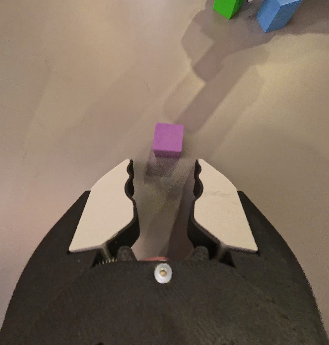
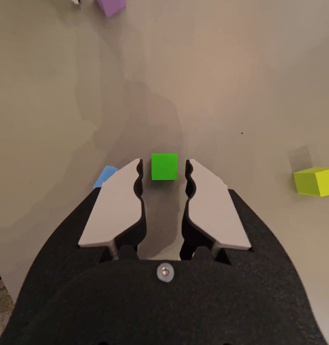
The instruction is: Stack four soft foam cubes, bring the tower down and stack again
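While both grippers pointed steeply down at the table (image 1: pixel 66 93), the left gripper (image 1: pixel 163 164) hung released above the purple cube (image 1: pixel 168 140), which sat just ahead of its tips untouched, and the right gripper (image 2: pixel 163 168) was spread around the green cube (image 2: pixel 164 166) with a gap at each pad. Only the right view showed the yellow cube (image 2: pixel 316 181) off to the right and the blue cube (image 2: pixel 105 175) half hidden behind its left finger; the left view showed green and blue side by side at top right. The cubes had no long axis; green and purple sat square to the fingers, all four lying separately.
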`<state>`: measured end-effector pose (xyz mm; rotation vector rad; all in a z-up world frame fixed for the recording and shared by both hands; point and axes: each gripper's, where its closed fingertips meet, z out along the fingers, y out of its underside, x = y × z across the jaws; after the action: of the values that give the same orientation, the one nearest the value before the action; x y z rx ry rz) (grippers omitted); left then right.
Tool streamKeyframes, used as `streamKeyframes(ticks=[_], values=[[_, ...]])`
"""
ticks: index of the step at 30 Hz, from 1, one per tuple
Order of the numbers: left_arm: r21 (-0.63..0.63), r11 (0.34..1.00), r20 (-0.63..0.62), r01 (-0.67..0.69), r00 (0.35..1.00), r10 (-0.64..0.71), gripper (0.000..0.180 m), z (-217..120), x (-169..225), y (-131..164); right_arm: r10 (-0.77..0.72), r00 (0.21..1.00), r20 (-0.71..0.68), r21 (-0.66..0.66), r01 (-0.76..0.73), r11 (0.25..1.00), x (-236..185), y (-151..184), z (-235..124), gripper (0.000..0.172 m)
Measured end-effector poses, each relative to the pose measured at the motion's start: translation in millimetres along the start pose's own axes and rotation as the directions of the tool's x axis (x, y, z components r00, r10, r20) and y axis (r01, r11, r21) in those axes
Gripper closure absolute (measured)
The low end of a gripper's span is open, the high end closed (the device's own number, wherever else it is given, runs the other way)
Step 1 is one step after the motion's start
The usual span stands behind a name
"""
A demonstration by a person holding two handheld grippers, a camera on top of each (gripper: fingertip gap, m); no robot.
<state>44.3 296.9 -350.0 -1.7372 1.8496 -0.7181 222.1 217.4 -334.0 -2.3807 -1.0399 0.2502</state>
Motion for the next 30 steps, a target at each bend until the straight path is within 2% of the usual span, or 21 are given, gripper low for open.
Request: streamKeyframes(ticks=[2,4,7,10,14,21,30], values=[[-0.002,1.000,0.016,0.007,1.000,-0.007,0.119,-5,-1,6,-0.007,1.000,0.004,-0.011,0.007,1.000,-1,3,4,0.131],[0.003,1.000,0.026,0.025,0.999,-0.025,0.121,-9,-2,11,-0.008,1.000,-0.018,-0.018,0.007,1.000,4,6,5,0.144],[0.031,0.998,0.030,0.051,0.998,-0.052,0.124,-15,-2,12,-0.021,1.000,-0.019,0.020,0.021,1.000,7,1,3,0.145],[0.028,0.997,0.040,0.073,0.996,-0.074,0.124,-18,-4,16,-0.051,0.998,0.020,0.085,0.049,0.995,4,-23,-3,0.145],[0.022,0.997,0.093,0.077,0.993,-0.079,0.119,-26,-15,26,-0.186,0.979,0.082,0.169,0.170,0.971,-13,-73,-4,0.145],[0.091,0.984,0.019,0.151,0.988,-0.153,0.122,-33,-17,23,-0.408,0.898,0.166,0.214,0.371,0.904,-44,-146,17,0.145],[0.088,0.987,-0.020,0.136,0.991,-0.135,0.121,-33,-12,23,-0.507,0.821,0.262,0.161,0.481,0.862,-55,-164,53,0.145]])
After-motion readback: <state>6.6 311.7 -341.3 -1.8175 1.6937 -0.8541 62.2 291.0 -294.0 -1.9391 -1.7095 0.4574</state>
